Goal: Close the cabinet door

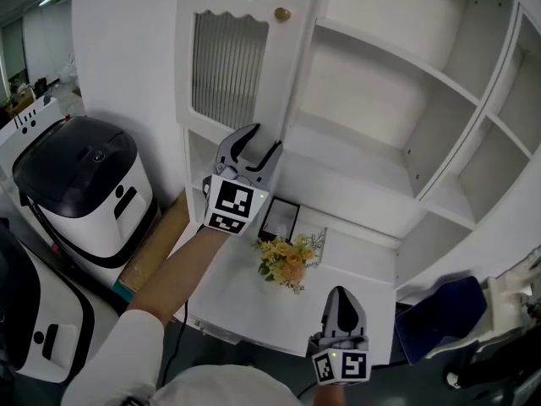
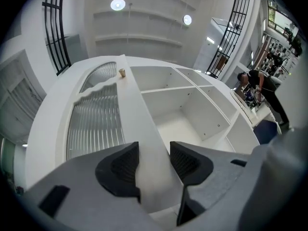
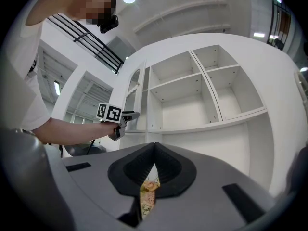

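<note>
White cabinet shelving is exposed; door is found swung open at its left side. On the door's free edge the left gripper is clamped; the right gripper is closed, empty. Grip may be lost on that smooth edge if swung sharply.

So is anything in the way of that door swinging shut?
Nothing visible. The left gripper has its jaws on the edge of the cabinet door, and the shelves it must cover are bare. The flowers sit lower, on the counter, seemingly below the door's swing.
</note>
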The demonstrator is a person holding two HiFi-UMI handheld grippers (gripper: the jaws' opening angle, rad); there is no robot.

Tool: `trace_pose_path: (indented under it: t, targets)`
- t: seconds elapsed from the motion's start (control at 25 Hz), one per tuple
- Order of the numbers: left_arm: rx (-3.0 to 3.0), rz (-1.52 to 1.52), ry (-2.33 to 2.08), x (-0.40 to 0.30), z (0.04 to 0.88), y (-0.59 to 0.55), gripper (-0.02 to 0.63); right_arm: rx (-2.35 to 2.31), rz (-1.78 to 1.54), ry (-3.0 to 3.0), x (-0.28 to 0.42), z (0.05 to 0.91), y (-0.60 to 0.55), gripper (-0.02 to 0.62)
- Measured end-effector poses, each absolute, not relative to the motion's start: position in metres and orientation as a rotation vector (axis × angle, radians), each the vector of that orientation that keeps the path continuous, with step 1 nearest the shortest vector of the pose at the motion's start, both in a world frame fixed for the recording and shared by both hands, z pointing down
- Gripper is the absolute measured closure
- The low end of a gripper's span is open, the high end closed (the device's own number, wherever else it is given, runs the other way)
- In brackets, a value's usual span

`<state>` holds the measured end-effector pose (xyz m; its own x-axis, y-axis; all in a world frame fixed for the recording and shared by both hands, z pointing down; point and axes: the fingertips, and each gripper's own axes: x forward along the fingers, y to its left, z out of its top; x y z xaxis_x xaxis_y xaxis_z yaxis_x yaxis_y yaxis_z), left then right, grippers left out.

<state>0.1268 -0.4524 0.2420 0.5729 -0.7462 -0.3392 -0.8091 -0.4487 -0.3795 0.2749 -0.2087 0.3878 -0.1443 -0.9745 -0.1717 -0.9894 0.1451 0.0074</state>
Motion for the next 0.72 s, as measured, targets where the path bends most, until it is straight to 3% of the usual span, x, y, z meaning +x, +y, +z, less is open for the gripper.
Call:
trace_pose_path:
  t: [0.72]
  targets:
    - [-2.395, 0.110, 1.199, 0.146, 0.246, -0.489, 0.428, -2.045, 0.175, 2.222, 0.267, 0.390, -0.189, 0.597]
